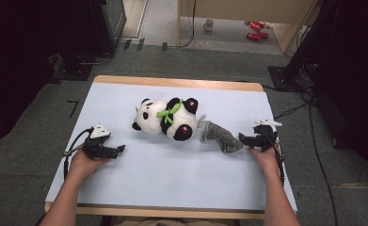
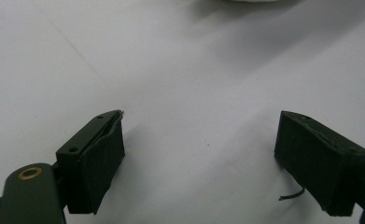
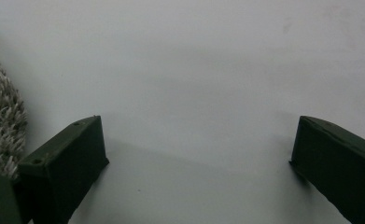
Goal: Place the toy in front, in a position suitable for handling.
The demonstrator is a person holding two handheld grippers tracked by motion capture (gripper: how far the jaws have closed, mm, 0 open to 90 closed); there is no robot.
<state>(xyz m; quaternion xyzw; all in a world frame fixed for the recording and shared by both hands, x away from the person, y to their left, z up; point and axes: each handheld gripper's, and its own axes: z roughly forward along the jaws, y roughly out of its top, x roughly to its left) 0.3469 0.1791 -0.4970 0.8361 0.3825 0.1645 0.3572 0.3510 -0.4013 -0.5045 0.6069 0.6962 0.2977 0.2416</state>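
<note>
Both grippers are rested wide open on the white table, with nothing gripped.

The left gripper is held low at the table's left, jaws spread apart over bare surface, the plush panda lying well apart toward the middle. The right gripper is seen at the table's right, jaws parted and empty, its tip just beside the fuzzy grey cloth, which lies between it and the panda, touching the panda's side.
</note>
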